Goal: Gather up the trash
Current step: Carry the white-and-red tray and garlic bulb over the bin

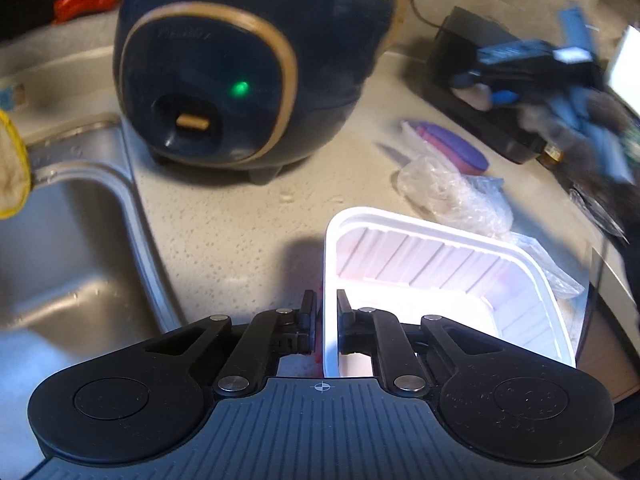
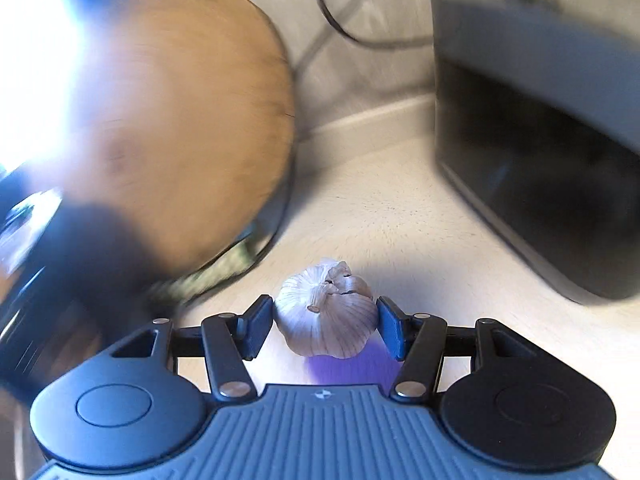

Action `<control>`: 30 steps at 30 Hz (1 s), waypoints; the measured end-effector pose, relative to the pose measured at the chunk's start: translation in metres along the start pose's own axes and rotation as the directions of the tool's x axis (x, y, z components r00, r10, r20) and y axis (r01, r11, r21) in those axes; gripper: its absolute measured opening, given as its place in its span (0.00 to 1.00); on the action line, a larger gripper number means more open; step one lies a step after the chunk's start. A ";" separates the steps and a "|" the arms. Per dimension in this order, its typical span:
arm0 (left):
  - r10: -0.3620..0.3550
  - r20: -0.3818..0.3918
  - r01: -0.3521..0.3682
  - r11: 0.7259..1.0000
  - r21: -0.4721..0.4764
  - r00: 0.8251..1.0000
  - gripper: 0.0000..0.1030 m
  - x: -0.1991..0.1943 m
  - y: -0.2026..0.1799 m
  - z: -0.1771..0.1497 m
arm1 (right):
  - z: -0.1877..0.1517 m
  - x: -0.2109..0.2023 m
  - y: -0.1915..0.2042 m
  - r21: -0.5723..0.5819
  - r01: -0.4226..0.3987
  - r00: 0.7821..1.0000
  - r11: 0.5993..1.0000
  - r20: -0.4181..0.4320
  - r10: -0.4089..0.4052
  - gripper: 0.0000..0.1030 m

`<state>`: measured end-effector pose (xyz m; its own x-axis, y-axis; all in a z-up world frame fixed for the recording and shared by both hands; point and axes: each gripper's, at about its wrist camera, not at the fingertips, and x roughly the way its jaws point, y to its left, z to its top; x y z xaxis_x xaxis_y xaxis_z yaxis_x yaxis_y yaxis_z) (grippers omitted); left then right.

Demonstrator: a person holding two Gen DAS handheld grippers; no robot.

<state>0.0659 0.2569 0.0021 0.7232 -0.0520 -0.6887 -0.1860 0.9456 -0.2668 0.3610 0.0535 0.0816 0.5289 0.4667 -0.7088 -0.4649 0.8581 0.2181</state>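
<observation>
1. The countertop [image 1: 248,220] is the working field. It drops into the steel sink [image 1: 68,240] on the left of the left wrist view, and a dark round appliance [image 1: 240,80] with a green light fills the back, so open room for carrying lies mainly in the middle and toward the front edge.
2. A black box [image 2: 540,180] stands at the right rear and a tan rounded object [image 2: 180,120], blurred, sits at the left rear with cables between; both crowd the right hand's path, so lifting clear before swinging across seems wise.
3. The white plastic tray [image 1: 440,272], the collecting vessel as far as I can judge, sits at the counter's near edge. The left gripper [image 1: 323,320] is clamped tight on its left wall, one finger inside and one outside. Keep it level and steady as a target.
4. Crumpled clear plastic wrap [image 1: 452,192] lies just behind the tray, with a purple item [image 1: 456,148] beyond it.
5. The right gripper [image 2: 326,326] has its pads against a garlic bulb [image 2: 326,320], holding it by the sides above a purple patch. A gentle squeeze should do; papery skin may slip.
</observation>
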 end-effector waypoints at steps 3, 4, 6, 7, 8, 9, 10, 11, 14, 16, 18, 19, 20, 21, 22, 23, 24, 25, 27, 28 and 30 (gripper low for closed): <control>-0.005 0.028 0.004 1.000 0.026 1.000 0.11 -0.006 -0.011 -0.003 | -0.043 -0.056 0.004 -0.040 -0.055 0.998 0.998 0.012 0.056 0.55; -0.007 0.037 0.006 0.999 0.032 0.999 0.11 -0.009 -0.015 -0.004 | -0.057 -0.073 0.005 -0.044 -0.068 0.998 0.997 0.013 0.068 0.55; -0.009 0.059 0.007 0.999 0.045 0.998 0.11 -0.016 -0.025 -0.004 | -0.086 -0.103 0.005 -0.049 -0.093 0.996 0.994 0.012 0.094 0.55; -0.010 0.071 0.006 0.999 0.053 0.997 0.11 -0.019 -0.030 -0.005 | -0.098 -0.116 0.003 -0.049 -0.105 0.994 0.993 0.012 0.106 0.55; -0.007 0.086 0.001 0.998 0.063 0.996 0.11 -0.024 -0.036 -0.006 | -0.110 -0.130 0.002 -0.047 -0.117 0.993 0.992 0.013 0.117 0.55; -0.003 0.102 -0.005 0.997 0.077 0.995 0.11 -0.029 -0.042 -0.007 | -0.123 -0.144 -0.001 -0.045 -0.127 0.992 0.991 0.018 0.128 0.55; -0.006 0.115 -0.004 0.996 0.088 0.993 0.12 -0.035 -0.048 -0.009 | -0.136 -0.163 -0.003 -0.043 -0.134 0.990 0.990 0.026 0.135 0.55; -0.016 0.123 0.004 0.995 0.096 0.992 0.12 -0.039 -0.055 -0.012 | -0.147 -0.174 -0.006 -0.044 -0.135 0.990 0.990 0.038 0.137 0.55; -0.066 0.139 0.050 0.991 0.120 0.988 0.12 -0.049 -0.079 -0.021 | -0.180 -0.205 -0.017 -0.043 -0.110 0.990 0.993 0.080 0.114 0.55; -0.111 0.135 0.090 0.984 0.152 0.985 0.12 -0.049 -0.100 -0.029 | -0.204 -0.222 -0.027 -0.035 -0.077 0.991 0.996 0.104 0.080 0.55; -0.162 0.115 0.139 0.973 0.184 0.980 0.12 -0.043 -0.122 -0.040 | -0.226 -0.234 -0.042 -0.011 -0.019 0.991 1.000 0.129 0.020 0.55; -0.189 0.097 0.167 0.965 0.203 0.977 0.12 -0.039 -0.134 -0.046 | -0.237 -0.238 -0.049 0.000 0.019 0.990 1.000 0.140 -0.019 0.55; -0.215 0.076 0.193 0.955 0.224 0.974 0.12 -0.032 -0.148 -0.052 | -0.249 -0.241 -0.057 0.014 0.057 0.987 0.998 0.149 -0.059 0.55; -0.237 0.052 0.217 0.944 0.248 0.970 0.12 -0.025 -0.161 -0.059 | -0.260 -0.244 -0.066 0.035 0.092 0.983 0.995 0.155 -0.097 0.55; -0.259 0.027 0.242 0.931 0.272 0.966 0.12 -0.017 -0.174 -0.065 | -0.272 -0.246 -0.076 0.061 0.124 0.979 0.990 0.157 -0.132 0.55; -0.282 0.002 0.269 0.917 0.295 0.959 0.12 -0.009 -0.189 -0.072 | -0.284 -0.248 -0.087 0.090 0.150 0.974 0.985 0.156 -0.163 0.55; -0.305 -0.023 0.296 0.901 0.318 0.952 0.12 -0.001 -0.204 -0.080 | -0.297 -0.251 -0.099 0.124 0.175 0.969 0.977 0.154 -0.193 0.55; -0.326 -0.051 0.324 0.883 0.341 0.944 0.12 0.010 -0.218 -0.088 | -0.310 -0.253 -0.110 0.160 0.200 0.963 0.967 0.150 -0.224 0.55; -0.353 -0.117 0.371 0.853 0.368 0.928 0.12 0.031 -0.247 -0.108 | -0.337 -0.256 -0.133 0.235 0.244 0.950 0.941 0.138 -0.281 0.55; -0.360 -0.156 0.393 0.840 0.374 0.920 0.12 0.043 -0.260 -0.119 | -0.351 -0.257 -0.144 0.271 0.260 0.944 0.927 0.128 -0.302 0.55; -0.354 -0.230 0.419 0.819 0.392 0.907 0.12 0.069 -0.284 -0.141 | -0.377 -0.256 -0.164 0.325 0.293 0.934 0.899 0.105 -0.342 0.55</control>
<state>0.0754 -0.0606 -0.0647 0.5683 -0.4557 -0.6851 0.4112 0.8785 -0.2433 0.0336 -0.2874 -0.0257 0.7273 0.1644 -0.6664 -0.0318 0.9779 0.2066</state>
